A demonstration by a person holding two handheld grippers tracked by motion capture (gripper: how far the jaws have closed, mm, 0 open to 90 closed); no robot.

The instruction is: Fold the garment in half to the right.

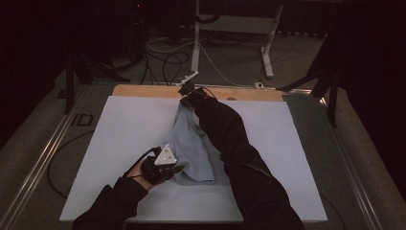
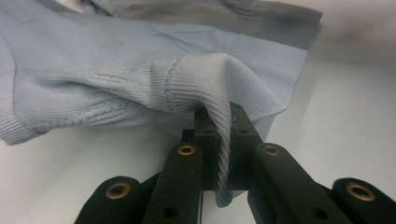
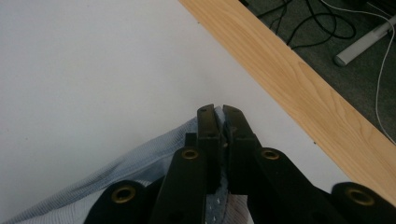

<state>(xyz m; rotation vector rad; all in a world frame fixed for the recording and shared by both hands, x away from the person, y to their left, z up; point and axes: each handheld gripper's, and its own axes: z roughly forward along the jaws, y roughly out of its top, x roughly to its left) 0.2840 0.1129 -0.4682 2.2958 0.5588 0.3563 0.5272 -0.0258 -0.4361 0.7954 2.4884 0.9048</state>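
Dim light covers the high view, where the room beyond the bench's (image 1: 119, 143) far edge sinks into near black and detail is soft and grainy. The two gripper views are far brighter: the bench surface glares almost white, washing out toward the corners. In the left gripper view, the pale blue knit cloth (image 2: 140, 79) is sharp near the left claw (image 2: 218, 116), blurring and shadowed toward its far folds.

garment (image 1: 194, 148) on sheet (image 1: 119, 143) mid-table | left hand-held gripper (image 1: 178, 168) near end | right hand-held gripper (image 1: 184, 98) far end
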